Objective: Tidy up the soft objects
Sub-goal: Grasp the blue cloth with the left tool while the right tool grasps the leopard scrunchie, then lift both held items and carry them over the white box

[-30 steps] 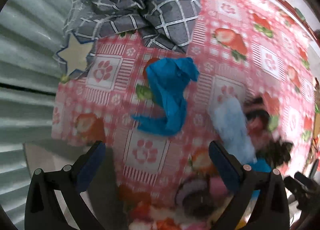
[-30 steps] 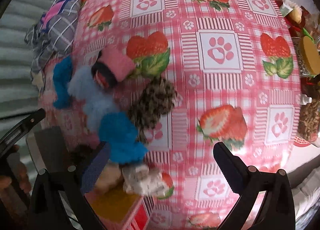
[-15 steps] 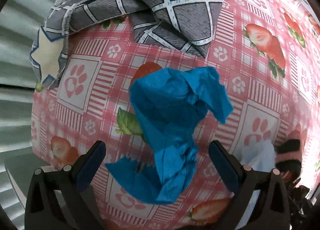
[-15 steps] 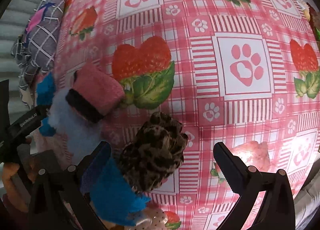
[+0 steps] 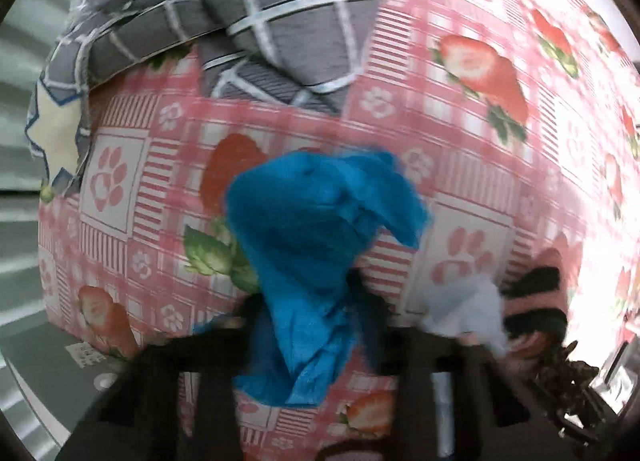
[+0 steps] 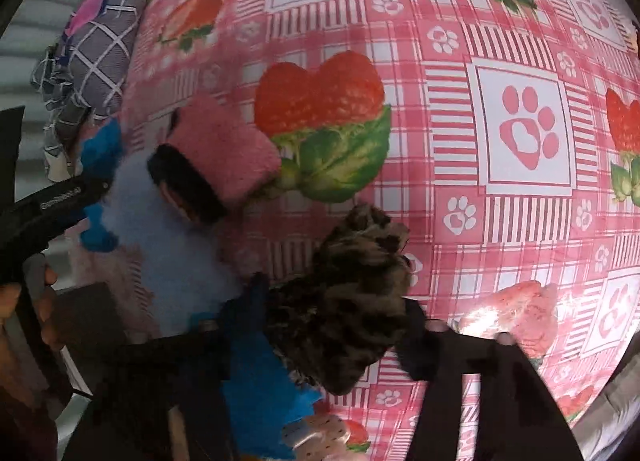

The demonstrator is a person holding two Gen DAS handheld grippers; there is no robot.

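In the left wrist view my left gripper has its jaws closed in on a crumpled blue cloth lying on the pink strawberry tablecloth. In the right wrist view my right gripper is shut on a fuzzy leopard-print sock. Beside it lie a pink sock with a black cuff, a pale blue fluffy sock and a bright blue fluffy piece. The blue cloth and the left gripper's finger show at the left edge.
A grey checked cloth with a cream star patch lies bunched at the table's far left corner, also in the right wrist view. The table edge drops off at left by a corrugated wall. A patterned sock lies near the front edge.
Both grippers have closed: the left onto the blue cloth, the right onto the leopard-print sock. Both had moved forward toward those items while open.
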